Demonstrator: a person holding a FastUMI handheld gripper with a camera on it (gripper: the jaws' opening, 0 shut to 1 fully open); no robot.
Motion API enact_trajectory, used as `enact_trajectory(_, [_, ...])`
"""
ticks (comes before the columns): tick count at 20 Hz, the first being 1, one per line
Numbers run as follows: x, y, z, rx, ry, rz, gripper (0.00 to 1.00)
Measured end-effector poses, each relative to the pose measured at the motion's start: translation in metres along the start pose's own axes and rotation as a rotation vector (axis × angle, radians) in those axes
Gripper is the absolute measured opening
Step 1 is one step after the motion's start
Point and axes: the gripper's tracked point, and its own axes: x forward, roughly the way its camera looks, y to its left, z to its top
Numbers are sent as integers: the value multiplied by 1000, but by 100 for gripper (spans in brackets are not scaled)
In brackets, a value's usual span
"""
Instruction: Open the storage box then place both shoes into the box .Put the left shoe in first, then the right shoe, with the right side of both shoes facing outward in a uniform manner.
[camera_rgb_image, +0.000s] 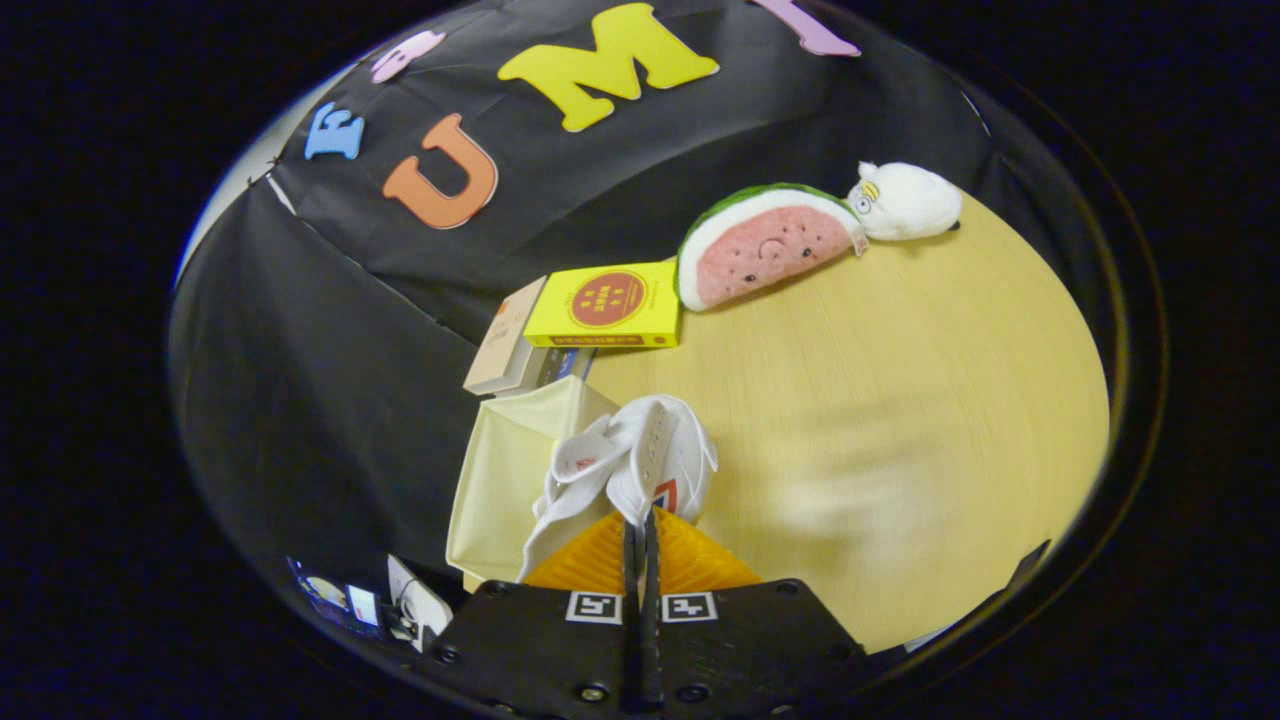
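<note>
A white shoe (640, 460) with a small red mark hangs from my gripper (641, 520), whose two fingers are shut on its upper edge. The shoe's tongue and laces spill toward the cream fabric storage box (505, 480), which stands open right beside the shoe, near the table's edge. The shoe hovers over the box's rim and the wooden table (880, 400). I cannot tell whether it is the left or the right shoe. The box's inside is partly hidden by the shoe.
A yellow carton (607, 304) lies on a stack of books (510, 345) just beyond the box. Farther back a watermelon-slice plush (768, 243) and a white plush (905, 201) lean against the black cloth wall. Small items (390, 600) lie below the table edge.
</note>
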Motion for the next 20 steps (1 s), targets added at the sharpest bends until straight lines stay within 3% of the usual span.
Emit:
enact_trajectory(5, [-7,67,10,-60,-122,11,0])
enact_trajectory(8, [21,92,-1,-36,-132,-9,0])
enact_trajectory(13, [67,115,-20,-42,-207,-90,0])
enact_trajectory(18, [80,115,-42,-219,-425,-233,0])
enact_trajectory(20, [87,113,-52,-237,-472,-252,0])
